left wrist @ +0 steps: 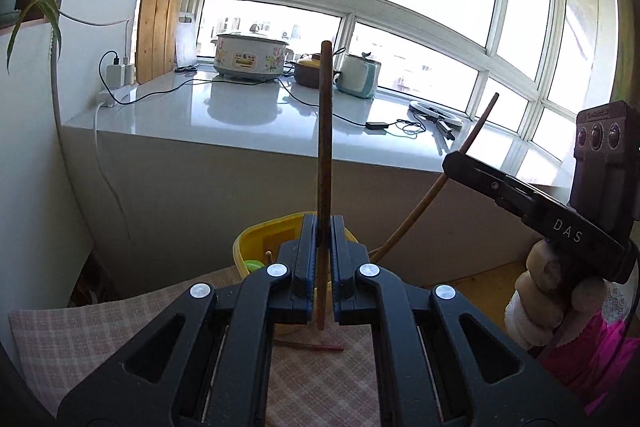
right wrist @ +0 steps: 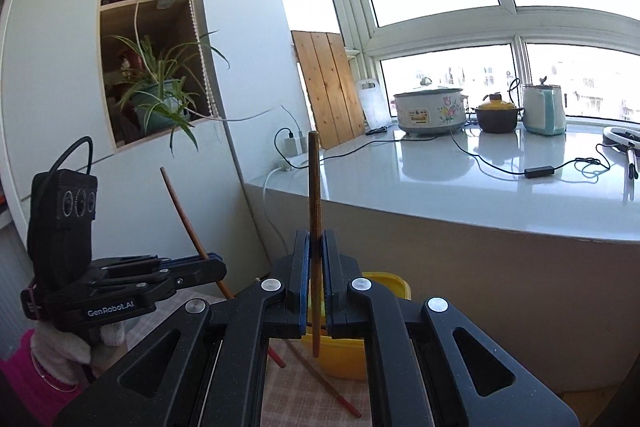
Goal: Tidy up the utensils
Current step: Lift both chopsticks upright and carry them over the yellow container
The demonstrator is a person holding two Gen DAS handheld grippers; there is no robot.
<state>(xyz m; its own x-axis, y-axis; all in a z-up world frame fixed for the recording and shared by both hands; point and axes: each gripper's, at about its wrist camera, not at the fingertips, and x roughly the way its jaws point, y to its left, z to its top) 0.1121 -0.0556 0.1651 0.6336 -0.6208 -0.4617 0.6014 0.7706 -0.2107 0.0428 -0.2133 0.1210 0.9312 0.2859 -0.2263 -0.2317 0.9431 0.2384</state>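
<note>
My left gripper [left wrist: 323, 227] is shut on a brown wooden chopstick [left wrist: 324, 147] that stands upright between its blue pads. My right gripper [right wrist: 316, 241] is shut on a second wooden chopstick [right wrist: 313, 195], also upright. Each gripper shows in the other's view: the right one [left wrist: 452, 159] with its slanted chopstick [left wrist: 476, 131], the left one [right wrist: 216, 263] with its chopstick [right wrist: 180, 211]. Both hover above a yellow container [left wrist: 260, 231], also in the right wrist view [right wrist: 392, 285]. A red-tipped chopstick [right wrist: 328, 385] lies on the checked tablecloth [left wrist: 100, 327]; one also shows in the left wrist view [left wrist: 310, 346].
A grey counter [left wrist: 248, 111] under the window holds a flowered cooker [left wrist: 250, 57], a brown pot [left wrist: 308, 71], a teal kettle [left wrist: 358, 75], cables and a ring light [left wrist: 434, 111]. A spider plant [right wrist: 160, 95] sits in the wall shelf. Something green [left wrist: 253, 265] lies in the container.
</note>
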